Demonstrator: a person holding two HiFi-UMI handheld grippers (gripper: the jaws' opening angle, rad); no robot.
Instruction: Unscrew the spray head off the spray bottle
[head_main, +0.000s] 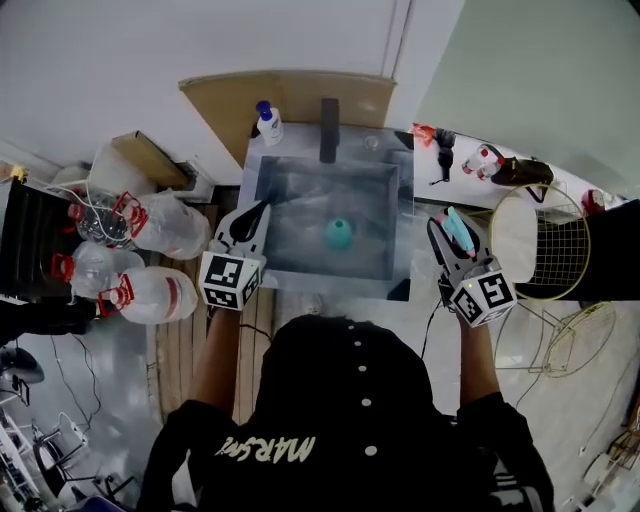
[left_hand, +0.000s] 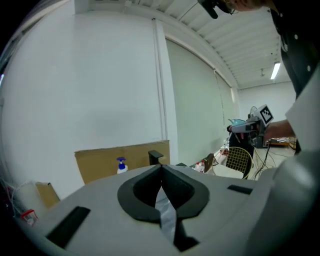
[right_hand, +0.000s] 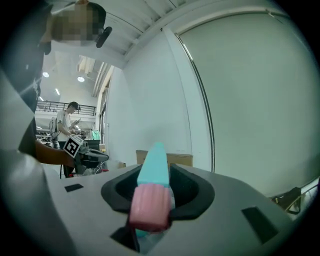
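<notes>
In the head view a teal bottle body (head_main: 339, 234) stands without its head in the steel basin (head_main: 290, 180). My right gripper (head_main: 449, 226) is raised at the basin's right edge, shut on the spray head (head_main: 460, 230). The right gripper view shows that teal spray head (right_hand: 152, 172) with its pink trigger, clamped between the jaws of my right gripper (right_hand: 159, 165). My left gripper (head_main: 256, 214) hovers over the basin's left edge, shut and empty. In the left gripper view, my left gripper (left_hand: 161, 168) has its jaws pressed together with nothing in them, and the bottle is hidden.
A white bottle with a blue pump (head_main: 268, 122) and a black post (head_main: 329, 130) stand at the basin's back, with cardboard (head_main: 290, 98) behind. Large water jugs (head_main: 155, 228) lie left. A wire basket (head_main: 545, 240) and several spray bottles (head_main: 485, 160) are right. A person (right_hand: 65, 125) stands far off.
</notes>
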